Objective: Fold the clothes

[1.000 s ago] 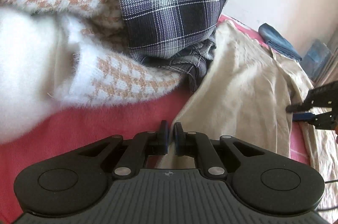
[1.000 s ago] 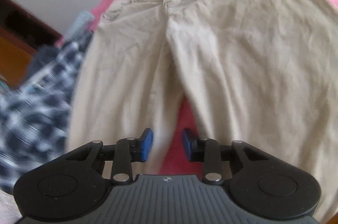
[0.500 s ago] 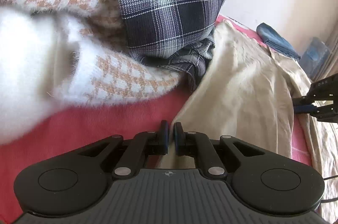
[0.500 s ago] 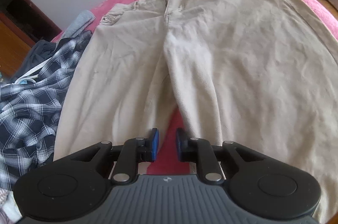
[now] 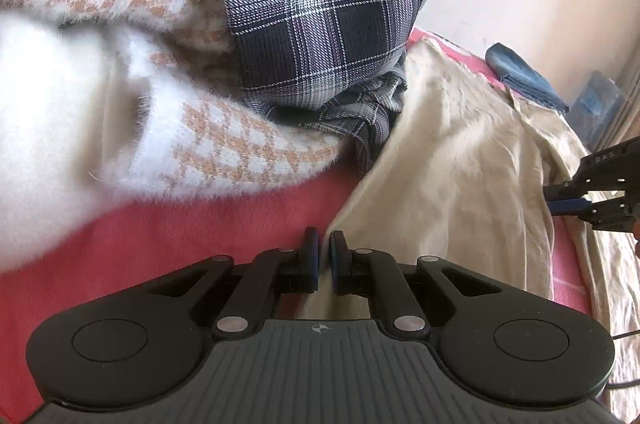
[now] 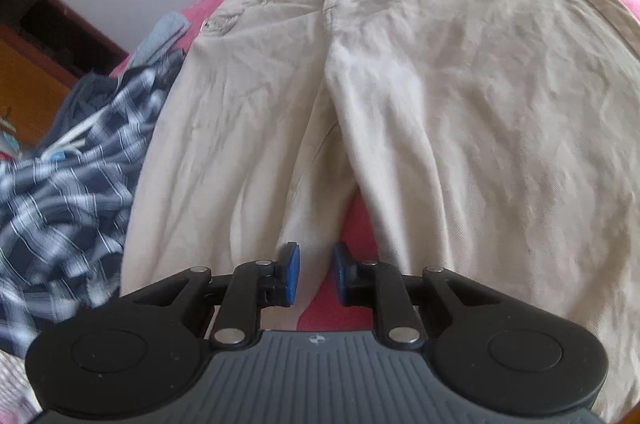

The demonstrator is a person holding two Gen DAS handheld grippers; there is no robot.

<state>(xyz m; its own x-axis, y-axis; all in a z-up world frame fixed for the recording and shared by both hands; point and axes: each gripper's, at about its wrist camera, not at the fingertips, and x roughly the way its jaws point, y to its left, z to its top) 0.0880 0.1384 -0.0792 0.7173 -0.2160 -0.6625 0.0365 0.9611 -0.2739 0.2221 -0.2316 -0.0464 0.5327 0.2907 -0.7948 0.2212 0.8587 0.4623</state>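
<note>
Down at a slant, both my grippers point toward the bed. My left gripper has its jaws nearly together, pinching the hem edge of the beige trousers, which run off toward one o'clock. A fuzzy checked sweater lies at ten o'clock and a dark plaid shirt at twelve. My right gripper holds its jaws a little apart with nothing between them, hovering over the pink blanket in the gap where the two trouser legs part. The trousers spread from eleven to two o'clock, waistband farthest away.
</note>
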